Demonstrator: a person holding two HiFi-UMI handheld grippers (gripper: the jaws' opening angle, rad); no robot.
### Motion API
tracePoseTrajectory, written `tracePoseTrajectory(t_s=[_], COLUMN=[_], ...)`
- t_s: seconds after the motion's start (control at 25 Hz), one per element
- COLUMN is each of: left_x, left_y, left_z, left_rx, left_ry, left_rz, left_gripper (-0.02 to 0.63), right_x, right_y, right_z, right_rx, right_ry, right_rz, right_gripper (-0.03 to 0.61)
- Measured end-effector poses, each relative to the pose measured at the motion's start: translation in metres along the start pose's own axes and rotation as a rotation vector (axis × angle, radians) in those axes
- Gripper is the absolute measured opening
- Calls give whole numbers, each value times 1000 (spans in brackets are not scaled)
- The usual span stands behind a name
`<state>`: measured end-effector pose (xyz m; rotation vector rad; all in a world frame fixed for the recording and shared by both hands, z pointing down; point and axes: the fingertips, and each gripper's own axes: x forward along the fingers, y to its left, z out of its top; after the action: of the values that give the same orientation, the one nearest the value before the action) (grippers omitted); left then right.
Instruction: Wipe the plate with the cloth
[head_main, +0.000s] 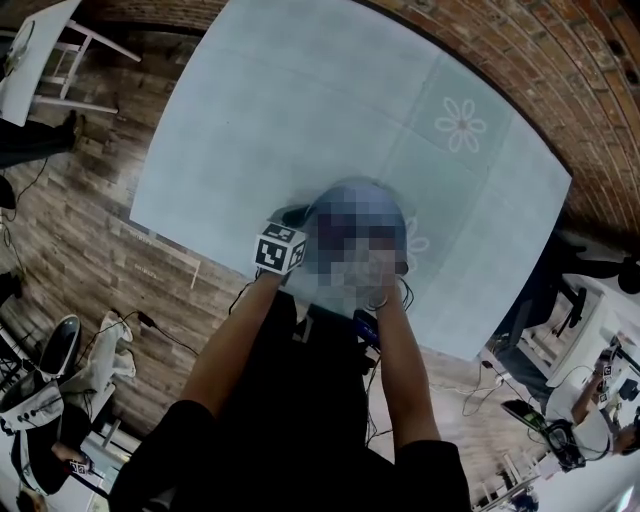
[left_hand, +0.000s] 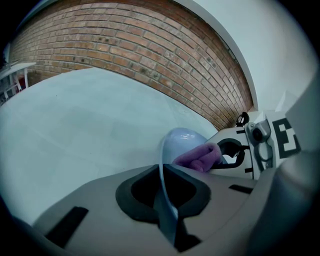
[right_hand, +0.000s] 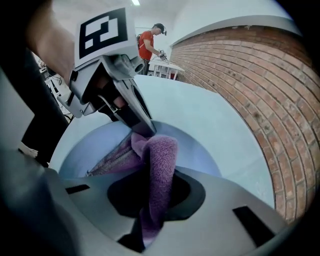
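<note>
A pale blue plate (right_hand: 202, 162) is held up over the light table (head_main: 300, 110). My left gripper (left_hand: 167, 215) is shut on the plate's rim, which runs edge-on between its jaws. In the right gripper view that left gripper (right_hand: 141, 125) reaches in from the upper left and pinches the far rim. My right gripper (right_hand: 150, 220) is shut on a purple cloth (right_hand: 159, 162), whose bunched end lies against the plate's inner face. The left gripper view shows the cloth (left_hand: 200, 156) pressed on the plate (left_hand: 182, 141). In the head view a mosaic patch hides the plate; the left gripper's marker cube (head_main: 280, 250) shows.
A brick wall (left_hand: 150, 55) runs behind the table. The tablecloth carries a flower print (head_main: 460, 125). A person in a red shirt (right_hand: 148, 44) stands at a white table far off. Wooden floor with cables and bags (head_main: 90, 360) lies to the left.
</note>
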<state>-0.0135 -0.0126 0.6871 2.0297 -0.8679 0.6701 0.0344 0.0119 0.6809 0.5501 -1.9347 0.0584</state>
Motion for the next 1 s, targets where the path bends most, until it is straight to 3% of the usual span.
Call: tracePoseTrajectory(t_s=[0.4,0.6,0.8,1.0], left_x=[0,1,0,1], left_y=[2,2,2,2], left_z=[1,0,0,0], left_rx=[-4,-3,-6,-4], left_ry=[5,6,3,0], left_rz=[-1,0,3,7], left_gripper=[51,51,51,51], right_x=[6,8,1,-4], right_y=[-33,-63,-85,-87], right_z=[-1,-14,-32,-42], right_rx=[-1,36,-23,-12], right_ry=[2,28,85,85], right_rz=[-43,-118,-212,-238], right_gripper=[58,58,58,58])
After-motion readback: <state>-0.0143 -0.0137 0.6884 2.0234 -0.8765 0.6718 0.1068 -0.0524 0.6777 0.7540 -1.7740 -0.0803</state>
